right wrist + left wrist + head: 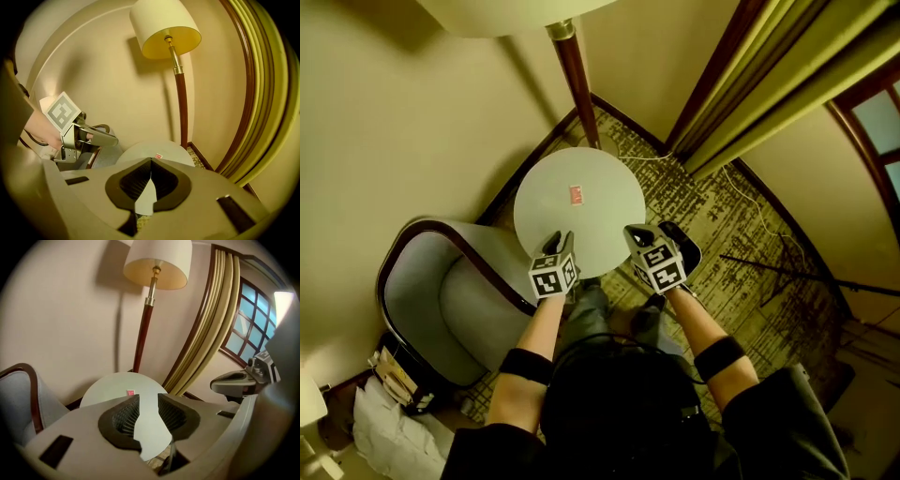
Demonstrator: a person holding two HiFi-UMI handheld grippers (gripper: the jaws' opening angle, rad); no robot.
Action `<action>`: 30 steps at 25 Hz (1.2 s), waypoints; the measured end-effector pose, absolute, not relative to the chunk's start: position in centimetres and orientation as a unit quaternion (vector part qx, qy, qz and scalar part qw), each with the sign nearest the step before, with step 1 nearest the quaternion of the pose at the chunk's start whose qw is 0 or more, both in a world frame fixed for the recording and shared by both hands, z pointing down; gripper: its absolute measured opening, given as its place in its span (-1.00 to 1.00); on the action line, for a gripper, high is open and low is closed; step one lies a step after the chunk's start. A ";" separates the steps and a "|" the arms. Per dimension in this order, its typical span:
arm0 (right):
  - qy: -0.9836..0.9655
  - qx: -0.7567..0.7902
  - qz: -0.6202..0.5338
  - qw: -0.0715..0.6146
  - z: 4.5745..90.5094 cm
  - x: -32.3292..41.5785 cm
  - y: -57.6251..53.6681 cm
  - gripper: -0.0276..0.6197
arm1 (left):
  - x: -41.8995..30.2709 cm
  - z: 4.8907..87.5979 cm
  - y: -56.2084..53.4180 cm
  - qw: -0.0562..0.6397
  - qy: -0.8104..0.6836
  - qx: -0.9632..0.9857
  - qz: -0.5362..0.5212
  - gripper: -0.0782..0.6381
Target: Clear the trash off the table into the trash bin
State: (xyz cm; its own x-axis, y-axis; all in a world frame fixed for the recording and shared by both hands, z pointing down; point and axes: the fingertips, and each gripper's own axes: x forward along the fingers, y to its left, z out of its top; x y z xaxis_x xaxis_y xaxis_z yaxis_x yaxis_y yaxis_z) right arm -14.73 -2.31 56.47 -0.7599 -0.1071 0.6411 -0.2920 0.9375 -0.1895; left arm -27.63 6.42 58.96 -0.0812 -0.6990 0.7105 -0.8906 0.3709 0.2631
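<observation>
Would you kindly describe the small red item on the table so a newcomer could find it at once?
Find the floor lamp in the corner; a round pale table stands at its foot. Near the table's middle lies a small flat red piece, the only thing on that bare top.

We are in a corner of a furnished room, perhaps a hotel room or a sitting room. A small round table stands beside an upholstered armchair with a dark wooden frame. There are also a floor lamp, long heavy curtains by a paned window, and a patterned carpet.
</observation>
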 end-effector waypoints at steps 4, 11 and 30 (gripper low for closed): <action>-0.921 0.125 0.159 0.333 59.0 -15.9 -2.8 -0.91 | -28.9 63.0 3.6 0.425 -0.697 0.559 0.145 -0.35; -0.914 0.139 0.178 0.338 63.6 -18.2 -4.6 -0.91 | -32.2 71.0 -1.2 0.468 -0.672 0.543 0.182 -0.19; -0.895 0.163 0.219 0.353 73.2 -20.6 -6.9 -0.91 | -35.7 85.8 -4.9 0.509 -0.630 0.515 0.281 -0.14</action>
State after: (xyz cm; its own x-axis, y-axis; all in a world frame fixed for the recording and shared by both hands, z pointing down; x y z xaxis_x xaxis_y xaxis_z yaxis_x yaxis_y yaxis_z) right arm -20.62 -6.92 73.24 -0.6972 -0.1374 0.7036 -0.4471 0.8505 -0.2769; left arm -35.67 -4.90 85.82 0.0471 -0.3625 0.9308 -0.9351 0.3117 0.1687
